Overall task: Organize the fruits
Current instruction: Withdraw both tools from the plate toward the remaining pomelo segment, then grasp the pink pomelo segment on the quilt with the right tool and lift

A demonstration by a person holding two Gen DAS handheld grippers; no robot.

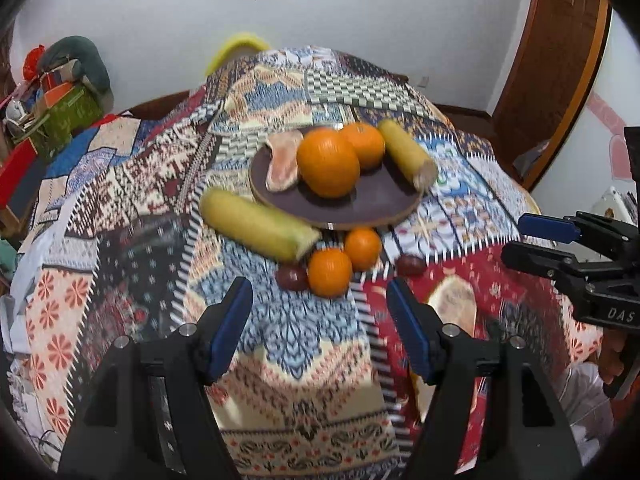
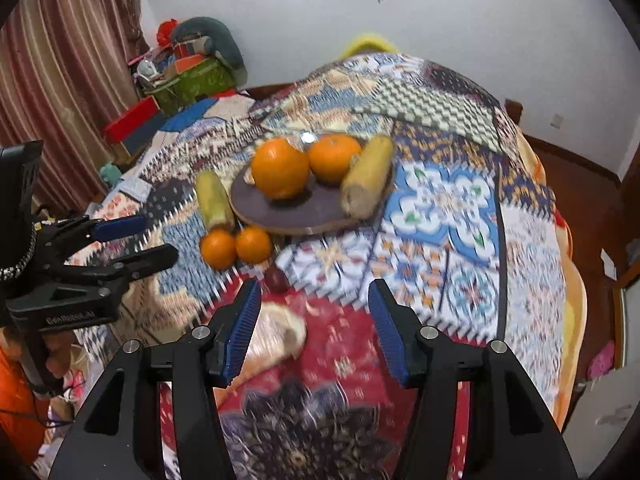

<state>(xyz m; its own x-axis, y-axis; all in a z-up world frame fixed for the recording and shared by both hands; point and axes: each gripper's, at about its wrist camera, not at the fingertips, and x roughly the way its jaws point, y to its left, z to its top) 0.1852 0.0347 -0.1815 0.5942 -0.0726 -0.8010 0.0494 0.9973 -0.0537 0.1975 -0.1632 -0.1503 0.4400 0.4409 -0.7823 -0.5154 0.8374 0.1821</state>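
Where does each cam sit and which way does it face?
Left wrist: on the left gripper, angled down at the plate; own open jaws, right gripper at right edge.
Right wrist: on the right gripper, angled down likewise; own open jaws, left gripper and a hand at left.
Shared: plate, oranges, patterned cloth.

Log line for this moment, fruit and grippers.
left gripper: open, empty | right gripper: open, empty | plate: two oranges, one corn | cloth: two small oranges, corn
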